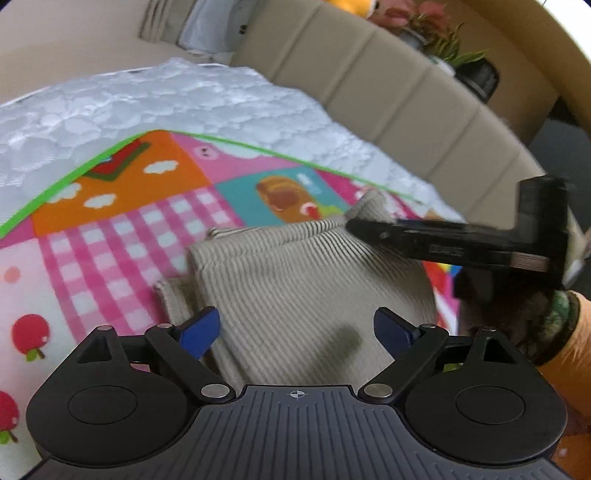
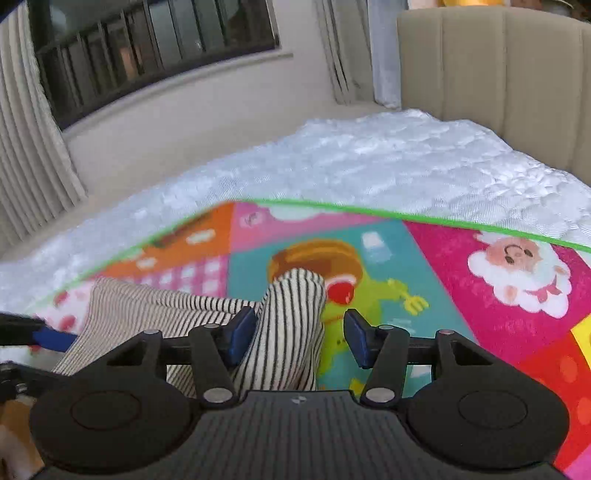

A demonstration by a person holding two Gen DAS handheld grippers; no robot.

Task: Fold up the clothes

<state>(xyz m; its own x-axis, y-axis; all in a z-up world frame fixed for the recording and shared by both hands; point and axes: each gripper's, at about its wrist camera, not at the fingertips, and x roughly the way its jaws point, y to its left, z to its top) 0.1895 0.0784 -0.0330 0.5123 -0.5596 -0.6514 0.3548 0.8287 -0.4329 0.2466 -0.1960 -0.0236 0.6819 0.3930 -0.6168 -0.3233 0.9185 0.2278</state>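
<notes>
Bed with bright play mat (image 1: 122, 229) | striped garment (image 1: 295, 288) folded | left tongs (image 1: 295, 328) wide open, empty | right tongs (image 2: 301, 338) open over sleeve (image 2: 291, 317)

A home bedroom: white quilted mattress (image 2: 388, 162) backed by a beige padded headboard (image 2: 498, 66) at 1 o'clock, barred window (image 2: 147, 40) with pale curtains (image 2: 29, 147) at 10 o'clock, cartoon play mat (image 2: 461, 266) spread on top, potted plant (image 1: 443, 33) behind.
</notes>
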